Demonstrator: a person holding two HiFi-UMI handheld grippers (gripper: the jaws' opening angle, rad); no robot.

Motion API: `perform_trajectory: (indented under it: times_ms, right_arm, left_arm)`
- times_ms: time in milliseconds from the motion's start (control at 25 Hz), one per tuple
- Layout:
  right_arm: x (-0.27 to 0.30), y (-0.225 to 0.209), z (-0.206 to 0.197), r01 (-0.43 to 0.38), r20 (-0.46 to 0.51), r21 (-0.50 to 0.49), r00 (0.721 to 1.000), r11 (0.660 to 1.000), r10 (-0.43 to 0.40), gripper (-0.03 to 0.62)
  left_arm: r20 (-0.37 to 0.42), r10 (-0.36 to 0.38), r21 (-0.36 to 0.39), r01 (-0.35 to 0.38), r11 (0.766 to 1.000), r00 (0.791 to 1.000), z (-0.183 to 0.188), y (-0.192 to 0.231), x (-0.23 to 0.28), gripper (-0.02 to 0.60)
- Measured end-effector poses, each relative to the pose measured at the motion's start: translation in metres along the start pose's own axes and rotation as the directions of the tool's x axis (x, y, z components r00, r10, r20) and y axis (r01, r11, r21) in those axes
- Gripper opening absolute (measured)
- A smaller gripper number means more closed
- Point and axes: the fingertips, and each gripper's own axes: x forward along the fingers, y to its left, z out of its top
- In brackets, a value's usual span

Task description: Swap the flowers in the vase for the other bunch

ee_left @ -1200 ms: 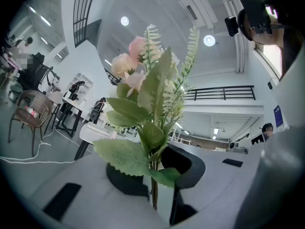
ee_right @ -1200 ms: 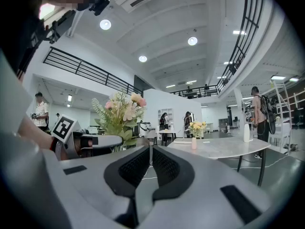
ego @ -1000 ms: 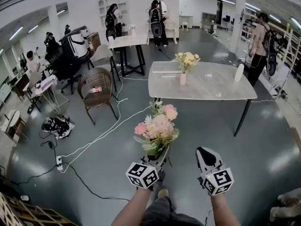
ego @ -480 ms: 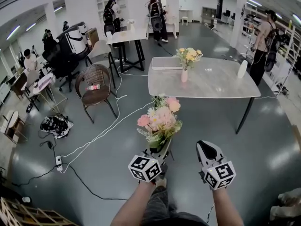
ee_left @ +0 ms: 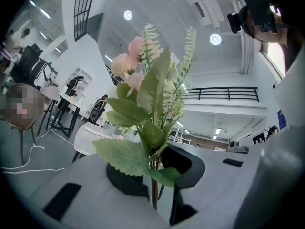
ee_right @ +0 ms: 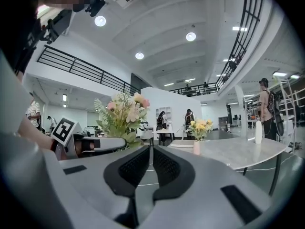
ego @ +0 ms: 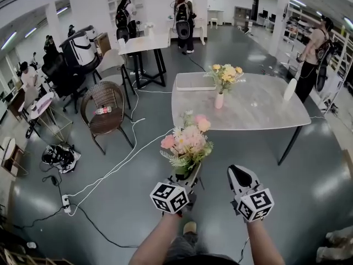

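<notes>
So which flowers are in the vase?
The yellow bunch, in the vase on the table. The pink bunch is gripped by the left claw.

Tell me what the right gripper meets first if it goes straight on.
Nothing close: the right gripper points across open floor at the grey table. Its near edge, by the vase of yellow flowers, looks likeliest; height is unclear.

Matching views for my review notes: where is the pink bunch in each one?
Head view: pink bunch at centre, in the left tongs.
Left gripper view: pink bunch fills the centre, stems between the tongs.
Right gripper view: pink bunch left of centre.
Shared landmark: the table beyond it.
</notes>
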Motion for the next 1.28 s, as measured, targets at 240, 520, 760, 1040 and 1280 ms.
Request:
perform_trajectory:
  times_ms: [240, 520, 760, 1040, 1280]
  right_arm:
    - [0.051, -0.016, 0.0, 0.025, -0.016, -0.002, 1.0, 1.0, -0.025, 0.037]
    - [0.085, -0.037, 0.0, 0.084, -0.018, 0.017, 0.996, 0.996, -0.084, 0.037]
    - [0.09, -0.063, -0.011, 0.131, -0.041, 0.057, 0.991, 0.99, -0.129, 0.037]
    - [0.121, -0.092, -0.013, 0.135, -0.049, 0.052, 0.99, 0.989, -0.133, 0.037]
    - [0.168, -0.128, -0.007, 0.109, -0.042, 0.054, 0.993, 0.993, -0.106, 0.037]
  left_arm:
    - [-0.014, -0.012, -0.019, 0.012, 1.0, 1.0, 0.012, 0.045, 0.032, 0.089]
    - [-0.029, -0.049, -0.027, 0.048, 0.998, 0.998, 0.021, 0.076, 0.062, 0.089]
    - [-0.034, -0.063, -0.045, 0.062, 0.997, 0.997, 0.021, 0.086, 0.084, 0.089]
    - [-0.041, -0.083, -0.039, 0.081, 0.996, 0.996, 0.022, 0.103, 0.121, 0.089]
    - [-0.037, -0.074, -0.025, 0.073, 0.997, 0.997, 0.032, 0.129, 0.17, 0.089]
